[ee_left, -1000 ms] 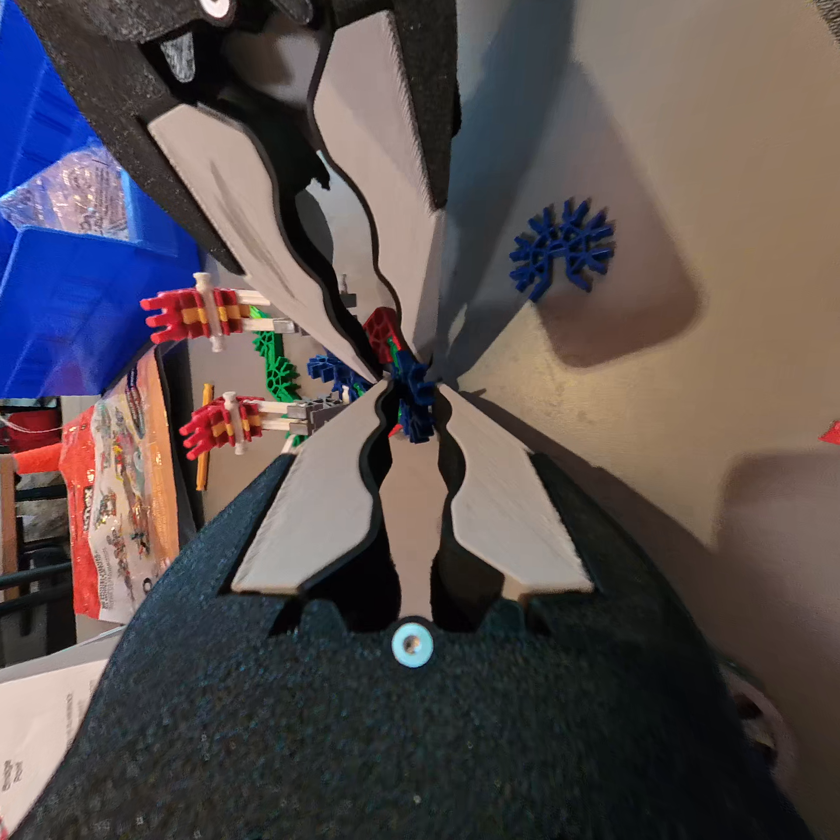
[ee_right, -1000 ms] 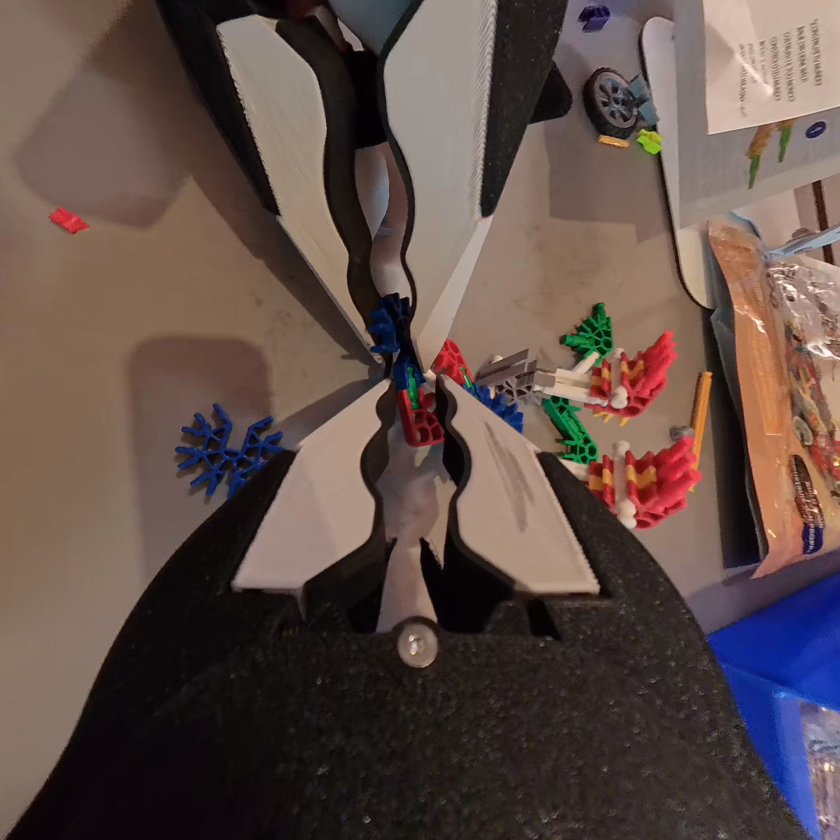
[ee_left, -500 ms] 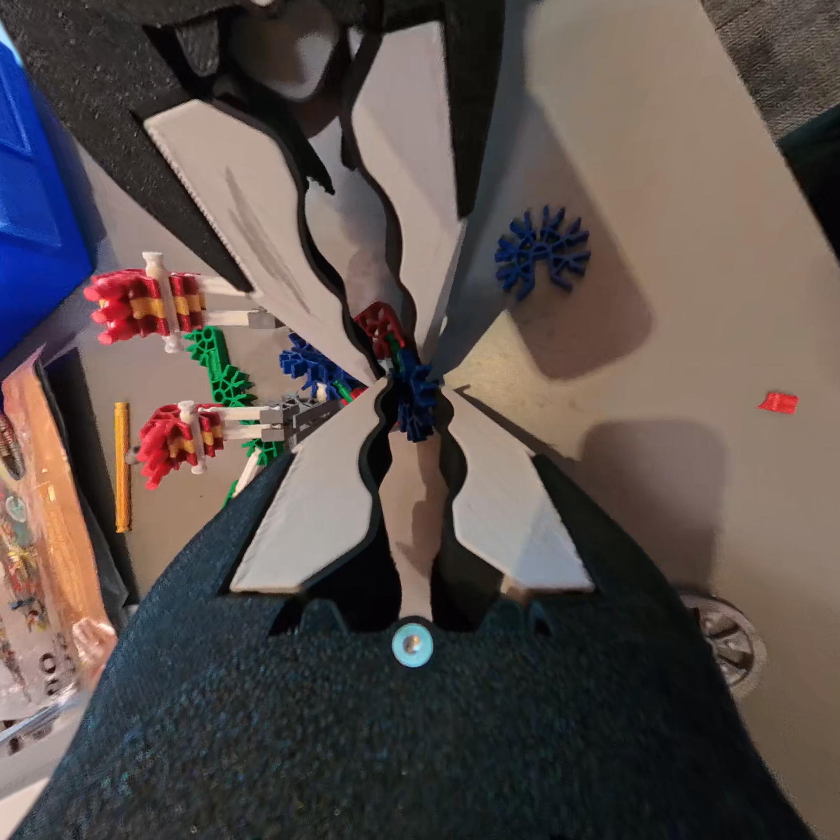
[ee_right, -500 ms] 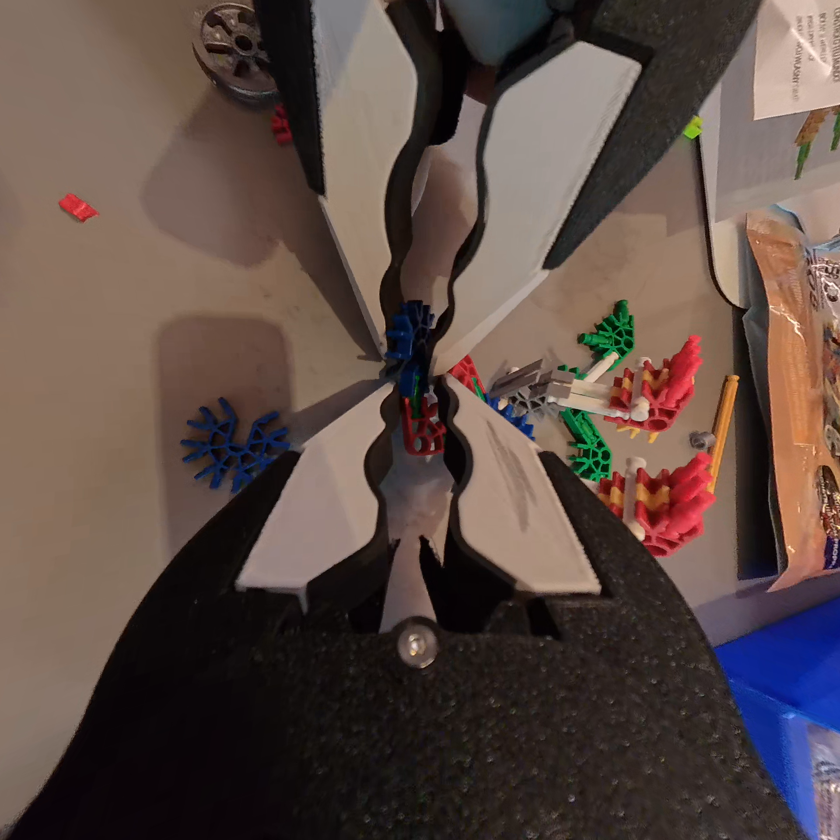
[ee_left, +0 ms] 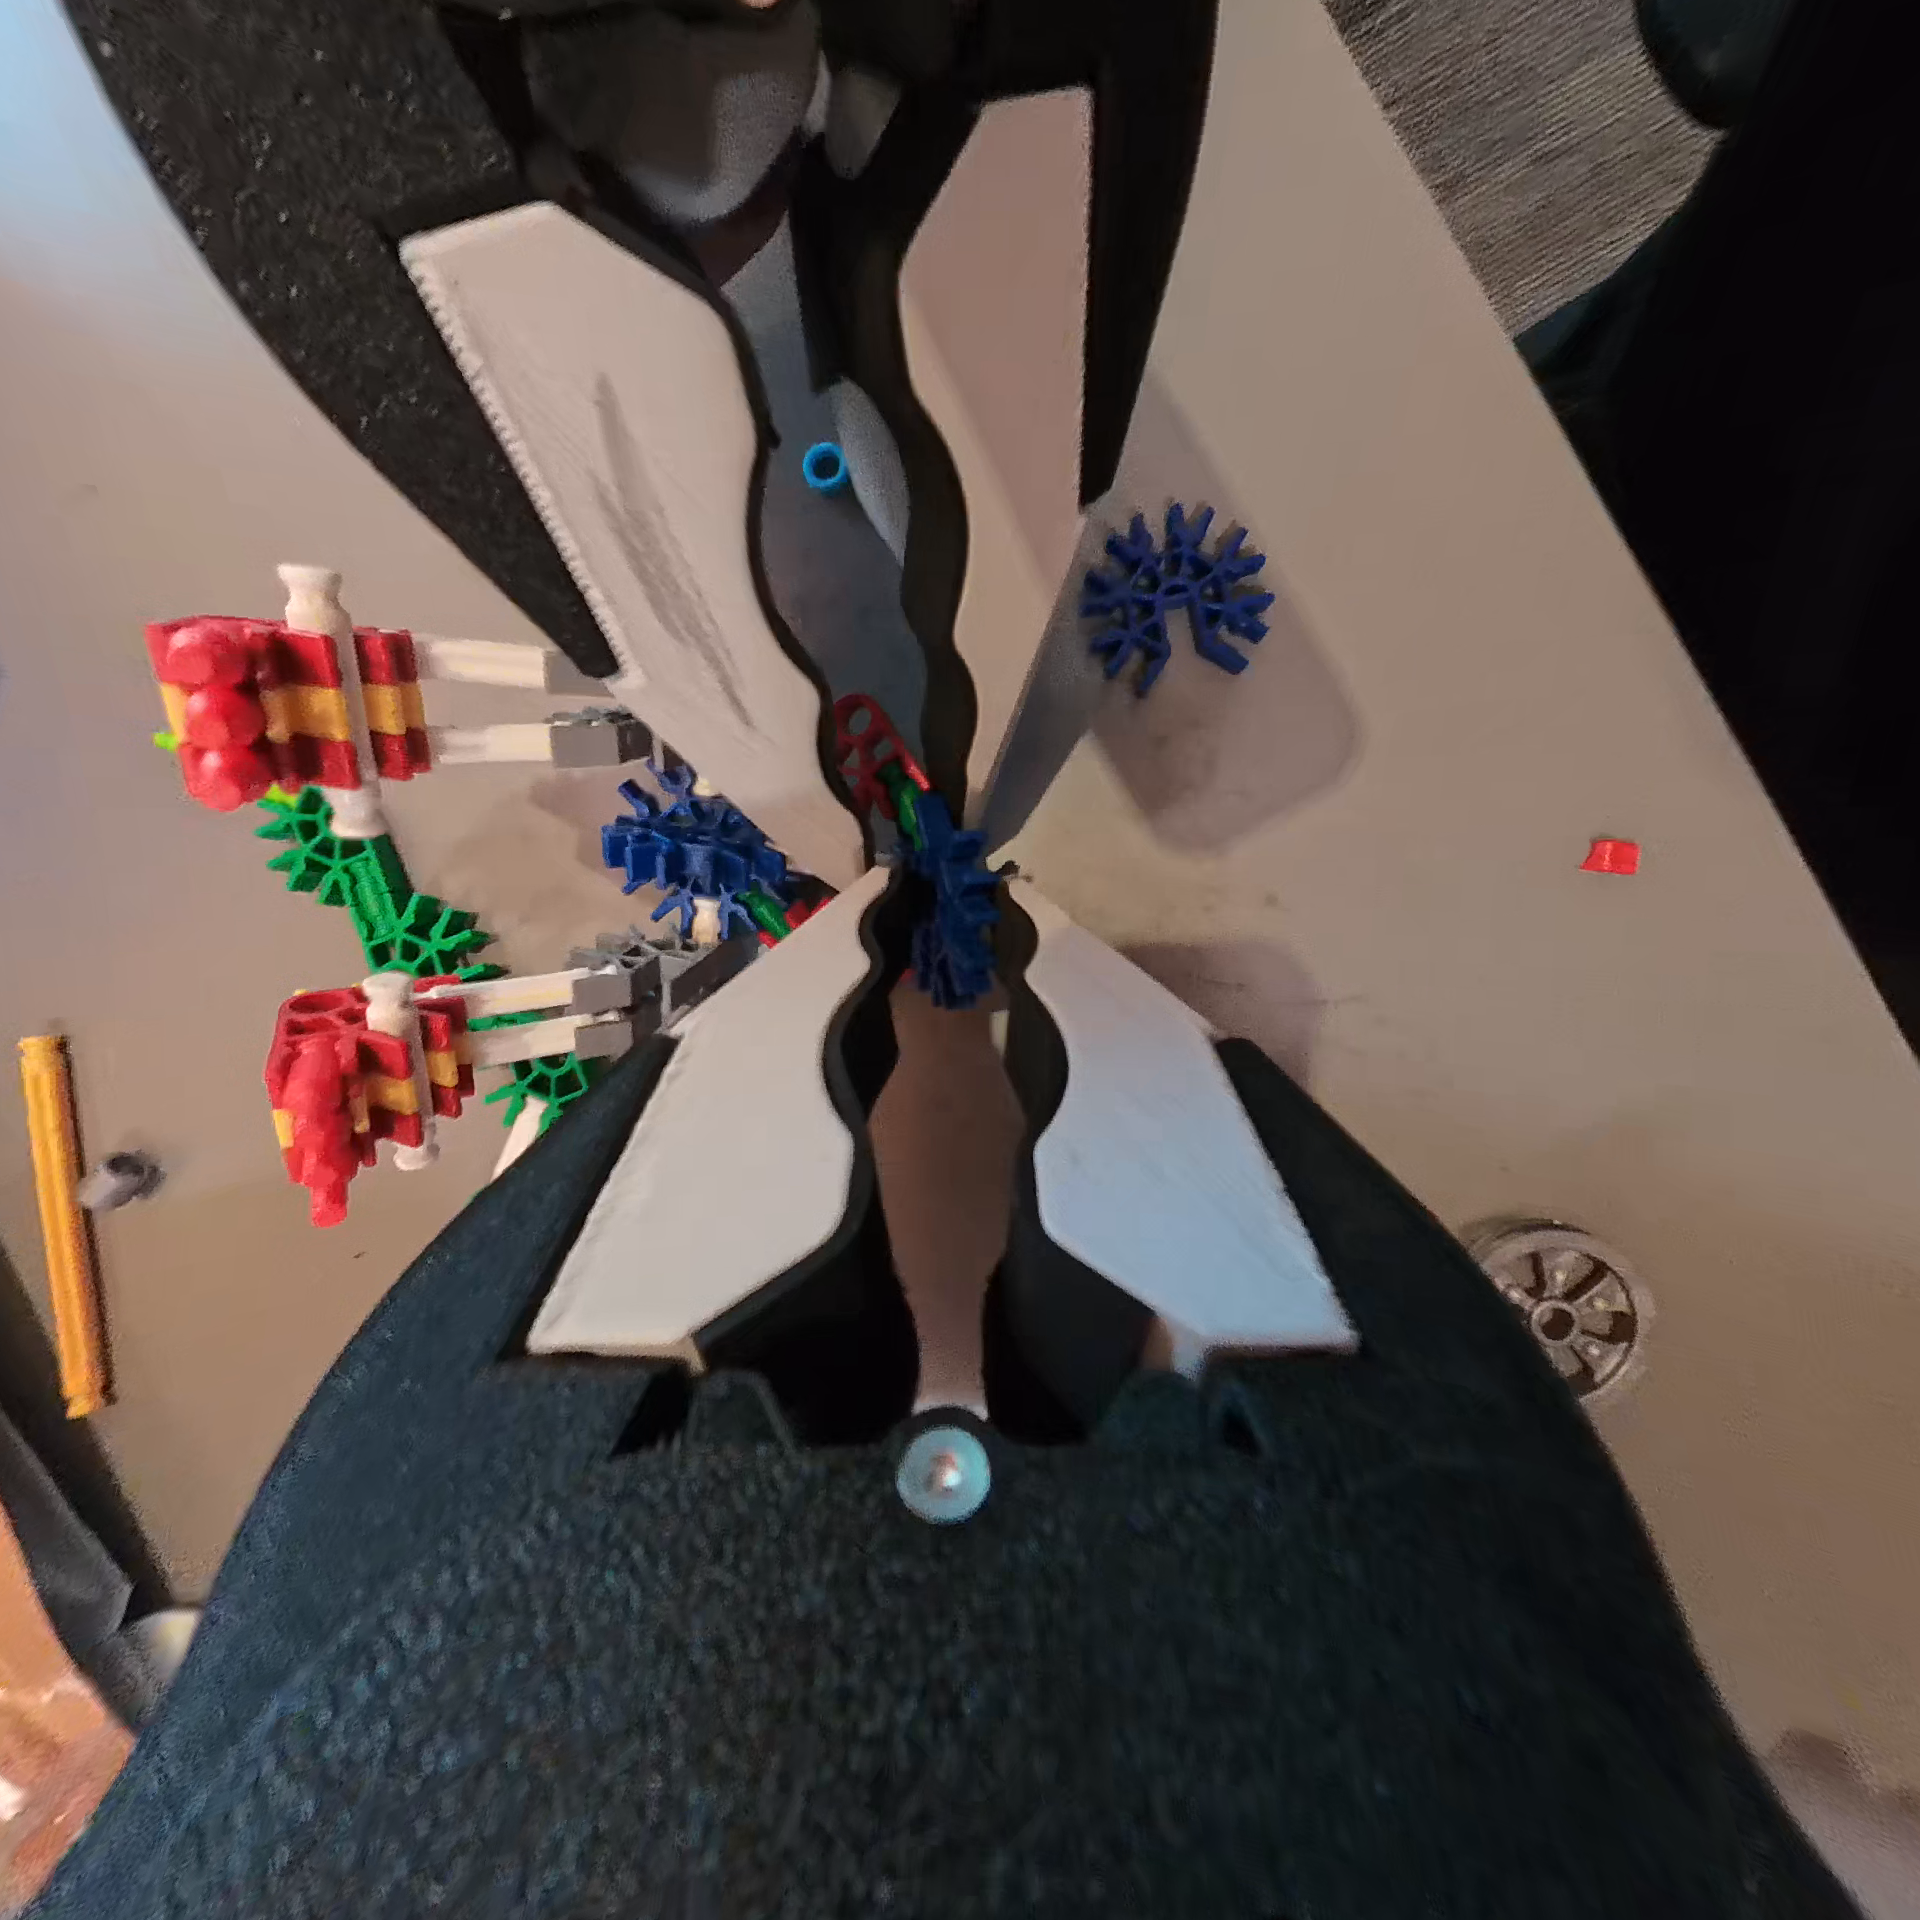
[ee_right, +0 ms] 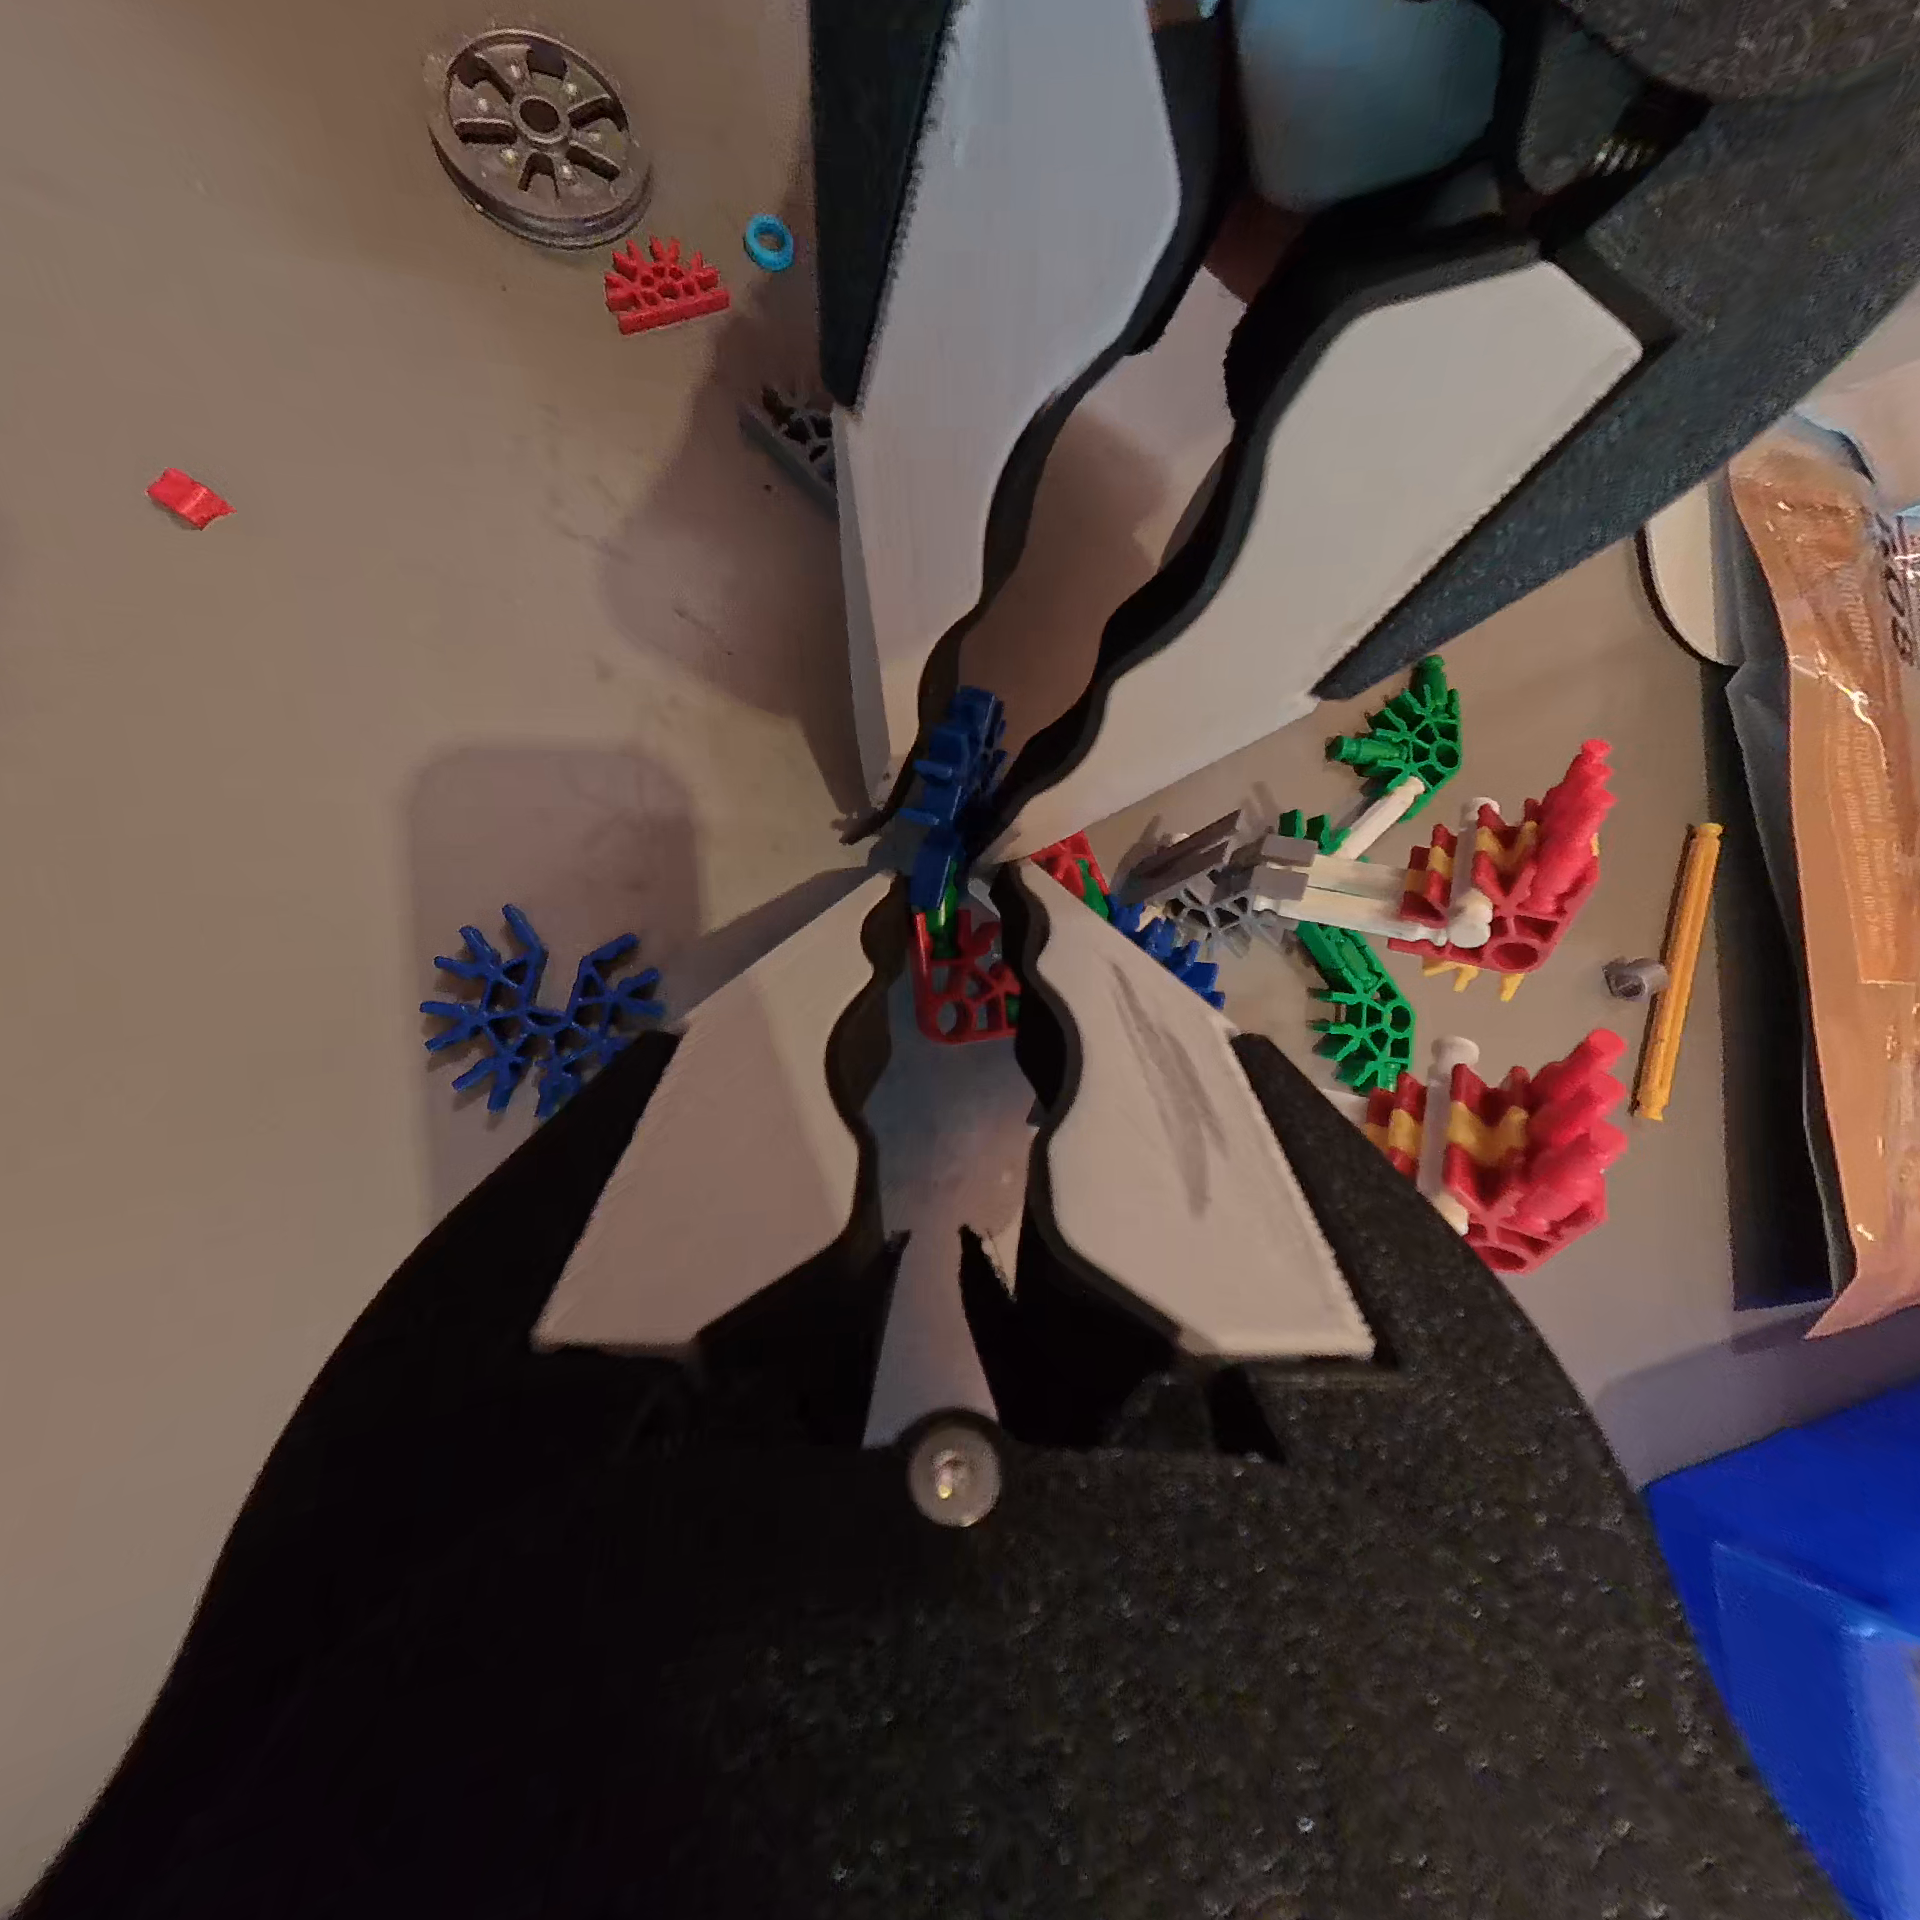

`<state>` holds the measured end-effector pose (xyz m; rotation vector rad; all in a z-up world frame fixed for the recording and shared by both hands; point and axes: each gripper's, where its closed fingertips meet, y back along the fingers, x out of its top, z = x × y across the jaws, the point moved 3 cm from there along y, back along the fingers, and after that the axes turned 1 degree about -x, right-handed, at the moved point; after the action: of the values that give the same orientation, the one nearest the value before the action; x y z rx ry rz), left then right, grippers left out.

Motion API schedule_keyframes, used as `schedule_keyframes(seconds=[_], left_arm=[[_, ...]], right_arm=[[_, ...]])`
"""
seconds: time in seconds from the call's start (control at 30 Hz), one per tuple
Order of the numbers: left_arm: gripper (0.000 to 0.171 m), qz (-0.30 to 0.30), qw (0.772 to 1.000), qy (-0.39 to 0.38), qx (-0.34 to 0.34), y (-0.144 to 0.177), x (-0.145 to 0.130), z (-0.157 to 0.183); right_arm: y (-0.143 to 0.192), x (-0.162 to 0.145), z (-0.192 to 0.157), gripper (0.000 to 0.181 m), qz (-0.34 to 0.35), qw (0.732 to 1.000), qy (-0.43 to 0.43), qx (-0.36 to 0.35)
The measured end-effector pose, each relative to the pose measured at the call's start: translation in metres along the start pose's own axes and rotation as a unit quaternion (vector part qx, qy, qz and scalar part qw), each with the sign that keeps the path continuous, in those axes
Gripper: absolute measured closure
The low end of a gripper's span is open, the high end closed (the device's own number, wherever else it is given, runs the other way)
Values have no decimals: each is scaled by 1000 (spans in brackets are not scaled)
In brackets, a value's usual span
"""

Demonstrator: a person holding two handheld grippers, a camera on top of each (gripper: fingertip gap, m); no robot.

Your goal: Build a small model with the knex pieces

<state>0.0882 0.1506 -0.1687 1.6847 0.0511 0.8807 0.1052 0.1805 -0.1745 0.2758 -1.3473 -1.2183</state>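
- left gripper [ee_left: 948,888] is closed tight on a blue snowflake connector [ee_left: 954,940], pinched edge-on right at the fingertips
- right gripper [ee_right: 948,883] comes in nose to nose with it, jaws nipped onto a red connector [ee_right: 961,1003]; a short green rod [ee_right: 940,925] runs from the red piece into the blue one
- so the two held bits look joined, or at least touching. Can't tell how deep the rod is seated, the fingers hide that spot
- just beside the right gripper is the bigger build [ee_right: 1351,997]: green connectors, white rods, grey pieces and two red-and-yellow claw bunches. It seems to hang off the red connector, but the link is covered
- loose on the table [ee_left: 1403,1039]: a second blue snowflake piece [ee_left: 1174,597], a dark spoked wheel [ee_left: 1564,1320], a little blue ring [ee_left: 823,468], a red scrap [ee_left: 1608,854], a yellow rod [ee_left: 57,1216]
- the right wrist view also shows a red half-round connector [ee_right: 665,286] near the wheel, an orange bag [ee_right: 1849,831] and a blue bin [ee_right: 1818,1662] off at the edge
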Motion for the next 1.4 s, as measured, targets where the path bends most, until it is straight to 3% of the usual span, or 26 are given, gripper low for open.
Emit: schedule_keyframes(seconds=[0.23, 0.27, 0.33, 0.6, 1.0, 1.33, 1.4], left_arm=[[162, 11, 998, 21, -56, -1, 0, -1], [171, 12, 996, 33, -77, -5, 0, 1], [171, 17, 992, 51, -117, -12, -4, 3], [168, 30, 994, 56, -88, -12, -1, 3], [169, 126, 984, 121, 21, 8, 4, 3], [167, 220, 946, 236, -38, 26, 4, -2], [158, 229, 944, 236, -7, 33, -1, -6]], right_arm=[[-1, -1, -2, 163, 10, 1000, -2, 0], [-5, -1, -6, 166, 11, 1000, 0, 9], [-8, -2, -10, 163, 11, 1000, 0, 6], [-3, -6, -10, 161, 31, 999, -25, -6], [13, -2, -3, 165, 85, 994, -54, -40], [23, 7, 8, 169, 112, 989, -59, -74], [27, 7, 12, 170, 125, 987, -78, -70]])
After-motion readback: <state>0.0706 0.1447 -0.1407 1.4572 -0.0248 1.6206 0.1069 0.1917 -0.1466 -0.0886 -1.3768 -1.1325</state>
